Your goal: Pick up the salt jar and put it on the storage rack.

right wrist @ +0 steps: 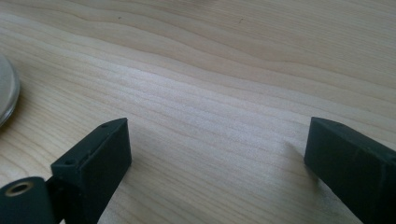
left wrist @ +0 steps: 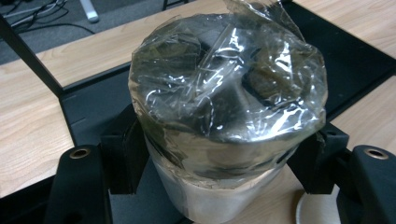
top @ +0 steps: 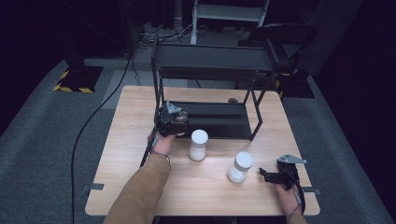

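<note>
— What's on the pale wooden tabletop (top: 140, 186)?

— One black metal two-tier shelf rack (top: 210, 60), at the far side. Then three jars: two white cylindrical ones, one (top: 198, 144) near the middle and one (top: 240, 167) tilted, further right.

— And the third?

— A metal jar wrapped in clear plastic film (left wrist: 224, 102), clenched in the left claw (top: 172, 122) at the rack's lower shelf edge.

— The other claw?

— The right claw (top: 273, 176) is released, resting low just beside the tilted jar, nothing between its jaws.
</note>
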Demonstrator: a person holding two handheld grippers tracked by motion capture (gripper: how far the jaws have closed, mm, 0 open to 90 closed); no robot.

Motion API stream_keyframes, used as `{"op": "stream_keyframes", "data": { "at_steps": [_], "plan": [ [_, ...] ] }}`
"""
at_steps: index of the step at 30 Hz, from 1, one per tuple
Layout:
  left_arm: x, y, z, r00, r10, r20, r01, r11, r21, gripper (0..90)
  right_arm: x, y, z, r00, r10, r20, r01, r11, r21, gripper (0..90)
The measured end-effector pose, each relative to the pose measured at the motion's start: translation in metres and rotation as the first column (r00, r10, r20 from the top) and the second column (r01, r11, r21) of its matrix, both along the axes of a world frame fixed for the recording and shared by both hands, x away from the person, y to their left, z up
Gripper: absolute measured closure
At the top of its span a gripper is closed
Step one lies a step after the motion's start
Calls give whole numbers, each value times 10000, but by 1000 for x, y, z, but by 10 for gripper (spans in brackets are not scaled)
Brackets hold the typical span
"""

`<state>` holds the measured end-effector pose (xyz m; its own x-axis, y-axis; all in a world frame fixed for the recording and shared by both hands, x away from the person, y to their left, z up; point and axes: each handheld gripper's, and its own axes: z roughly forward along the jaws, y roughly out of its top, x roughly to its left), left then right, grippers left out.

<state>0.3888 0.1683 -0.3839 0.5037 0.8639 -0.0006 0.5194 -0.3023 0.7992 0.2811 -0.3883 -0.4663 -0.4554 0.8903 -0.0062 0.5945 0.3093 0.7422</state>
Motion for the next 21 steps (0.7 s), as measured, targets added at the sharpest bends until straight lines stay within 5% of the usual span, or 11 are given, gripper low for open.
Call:
{"op": "stream_keyframes", "data": {
  "at_steps": [21],
  "plan": [
    [16,-6,-16,9991,187,-378,-183,9998,103,299,0,0,0,10000,16,-6,-16,10000,-8,66]
  ]
}}
